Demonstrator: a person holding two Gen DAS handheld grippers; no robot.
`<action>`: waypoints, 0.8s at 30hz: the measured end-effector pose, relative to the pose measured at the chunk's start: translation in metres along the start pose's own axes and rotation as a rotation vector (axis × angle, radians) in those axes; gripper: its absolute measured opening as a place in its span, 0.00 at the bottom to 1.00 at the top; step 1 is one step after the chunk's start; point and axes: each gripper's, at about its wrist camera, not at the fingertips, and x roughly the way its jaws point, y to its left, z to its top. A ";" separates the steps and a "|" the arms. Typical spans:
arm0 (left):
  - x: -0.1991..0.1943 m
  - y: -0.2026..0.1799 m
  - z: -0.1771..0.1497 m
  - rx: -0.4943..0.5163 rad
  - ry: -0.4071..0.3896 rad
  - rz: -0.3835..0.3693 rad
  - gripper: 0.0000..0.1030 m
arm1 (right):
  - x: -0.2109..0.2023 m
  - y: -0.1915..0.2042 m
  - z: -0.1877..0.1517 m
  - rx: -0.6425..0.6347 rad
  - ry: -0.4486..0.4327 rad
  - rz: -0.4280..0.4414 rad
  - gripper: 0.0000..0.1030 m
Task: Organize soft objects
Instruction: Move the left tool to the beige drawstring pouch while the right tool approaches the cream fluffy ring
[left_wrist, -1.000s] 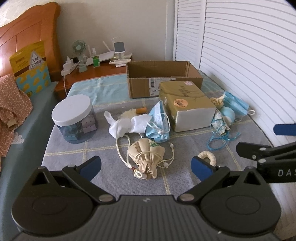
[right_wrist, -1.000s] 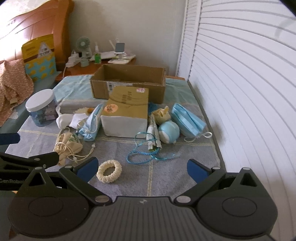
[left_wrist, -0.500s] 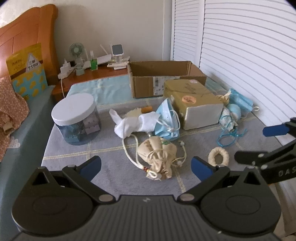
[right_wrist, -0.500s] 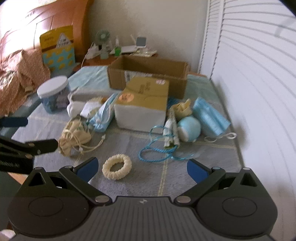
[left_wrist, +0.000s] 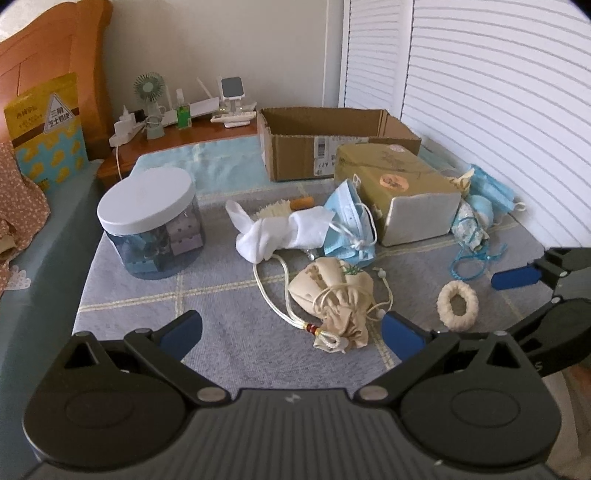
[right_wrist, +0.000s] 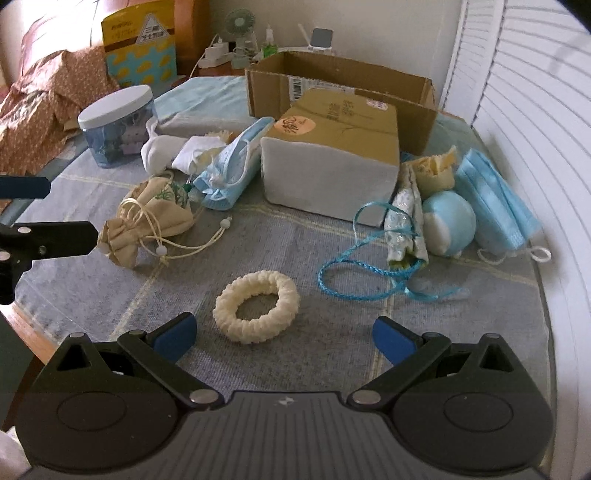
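Lying between spread right fingers (right_wrist: 282, 334): cream scrunchie (right_wrist: 256, 311) | left fingers (left_wrist: 291, 332) apart near drawstring pouch (left_wrist: 334, 299)

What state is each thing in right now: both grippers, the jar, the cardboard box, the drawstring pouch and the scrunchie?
left gripper: open, holding nothing
right gripper: open, holding nothing
jar: upright, white lid on
cardboard box: open at the top
drawstring pouch: cinched shut, lying on its side
scrunchie: lying flat on the mat, untouched

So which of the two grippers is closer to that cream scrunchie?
Right. The right gripper hovers open with the cream scrunchie just ahead between its fingers; the left gripper faces the drawstring pouch instead.
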 end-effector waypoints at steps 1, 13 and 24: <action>0.003 0.000 0.000 0.001 0.006 -0.001 0.99 | 0.000 0.000 0.000 -0.005 -0.003 0.003 1.00; 0.026 -0.016 0.010 0.023 -0.013 -0.018 0.99 | -0.001 -0.004 -0.007 -0.030 -0.052 0.021 1.00; 0.053 -0.027 0.017 -0.002 0.073 -0.016 0.72 | -0.001 -0.004 -0.009 -0.033 -0.064 0.026 1.00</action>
